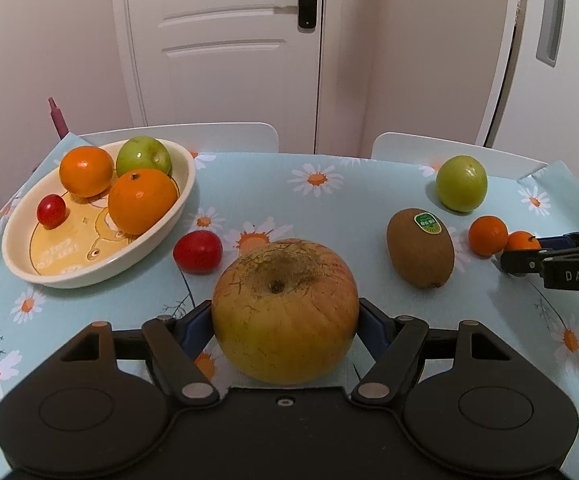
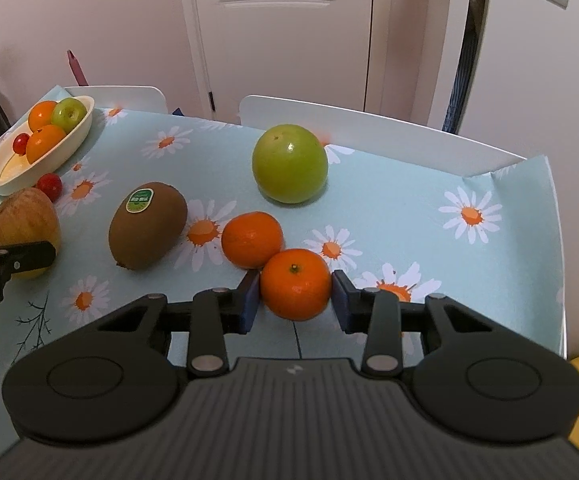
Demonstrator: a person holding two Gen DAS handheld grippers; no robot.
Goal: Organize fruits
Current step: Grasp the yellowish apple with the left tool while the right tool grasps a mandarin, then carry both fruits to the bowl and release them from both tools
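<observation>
- While the dish (image 1: 187, 184) at the far left of the desk (image 1: 329, 208) already holds two oranges (image 1: 141, 200), a green apple (image 1: 143, 156) and a small red fruit (image 1: 50, 210), the sorting is judged partly done.
- Left gripper (image 1: 285, 320): fingers clamped on the large yellowish apple (image 1: 285, 312), one on each flank; the apple sits on the cloth at the near centre.
- Right gripper (image 2: 295, 296): fingers closed onto the near mandarin (image 2: 295, 284), pads meeting both sides; it touches a second mandarin (image 2: 251, 238) just behind it.
- Left loose on the desk: a red fruit (image 1: 197, 251) just beside the dish, a kiwi (image 1: 419, 254) with a sticker in the middle, a green apple (image 2: 289, 164) far right, and the second mandarin.
- Judgement: both gripped fruits rest on the desk, not yet lifted; six pieces remain outside the dish.
</observation>
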